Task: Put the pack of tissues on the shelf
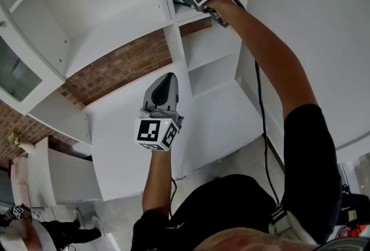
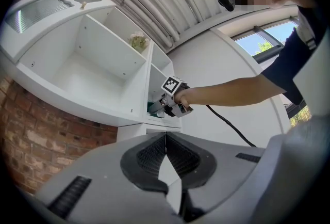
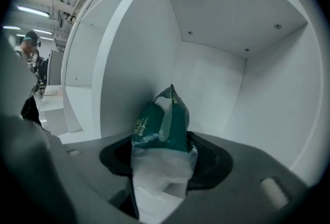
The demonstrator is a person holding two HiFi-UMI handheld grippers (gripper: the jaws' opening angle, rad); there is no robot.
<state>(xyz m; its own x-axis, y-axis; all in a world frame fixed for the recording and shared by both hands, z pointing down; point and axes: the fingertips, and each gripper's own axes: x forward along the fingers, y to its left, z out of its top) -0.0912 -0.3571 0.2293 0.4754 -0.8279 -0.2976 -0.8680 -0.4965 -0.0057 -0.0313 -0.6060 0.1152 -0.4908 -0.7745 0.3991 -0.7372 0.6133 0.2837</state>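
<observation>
Green tissue pack (image 3: 162, 125), one, seemingly clamped in right gripper (image 3: 162, 171), left gripper (image 2: 166, 140) jaws together

Green-and-clear tissue pack (image 3: 164, 130) stands upright inside shelf (image 3: 216, 78) compartment.

Head view from above, shelf (image 1: 110, 21) shared throughout

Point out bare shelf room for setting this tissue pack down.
The cubby around the pack of tissues in the right gripper is bare to its back and side walls. The wide compartment left of it is empty. Crowded nowhere; only a small plant sits on top.
</observation>
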